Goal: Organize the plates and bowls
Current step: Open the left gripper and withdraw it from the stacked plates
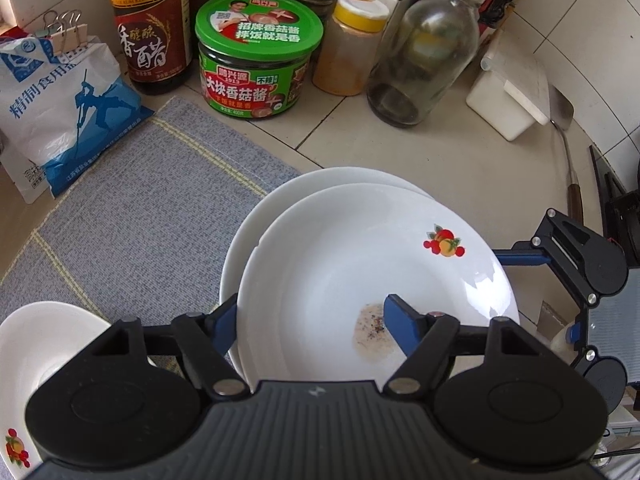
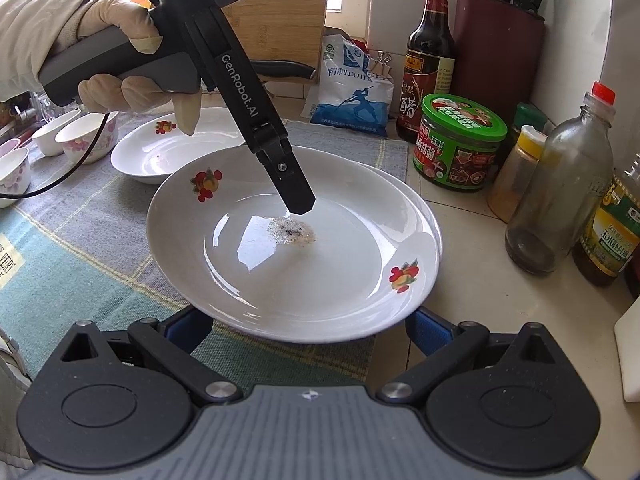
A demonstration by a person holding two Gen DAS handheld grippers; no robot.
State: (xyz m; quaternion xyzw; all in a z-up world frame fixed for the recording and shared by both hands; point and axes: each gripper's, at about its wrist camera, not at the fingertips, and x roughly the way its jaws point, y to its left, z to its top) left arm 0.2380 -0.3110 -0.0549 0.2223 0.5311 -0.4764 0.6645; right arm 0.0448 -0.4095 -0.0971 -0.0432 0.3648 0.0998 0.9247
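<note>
With its jaws parted astride the top plate (image 1: pixel 360 264)'s rim, the left claw (image 1: pixel 312 320) looks mid-release onto the stack. Next it should lift clear. The right claw (image 2: pixel 310 330) waits agape beneath the near rim.

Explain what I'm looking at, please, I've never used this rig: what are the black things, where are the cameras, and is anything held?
There is no robot arm. A person holds a two-finger gripper in each hand, and a camera on each looks along its fingers. One picture is from the left gripper, the other from the right gripper. The second also shows the gloved hand holding the left one. On the cloth mat the top plate rests on a lower plate. A third plate and small bowls lie nearby. The left gripper straddles the top plate's rim with its jaws open. The right sits open at its near edge. Nothing is gripped.
</note>
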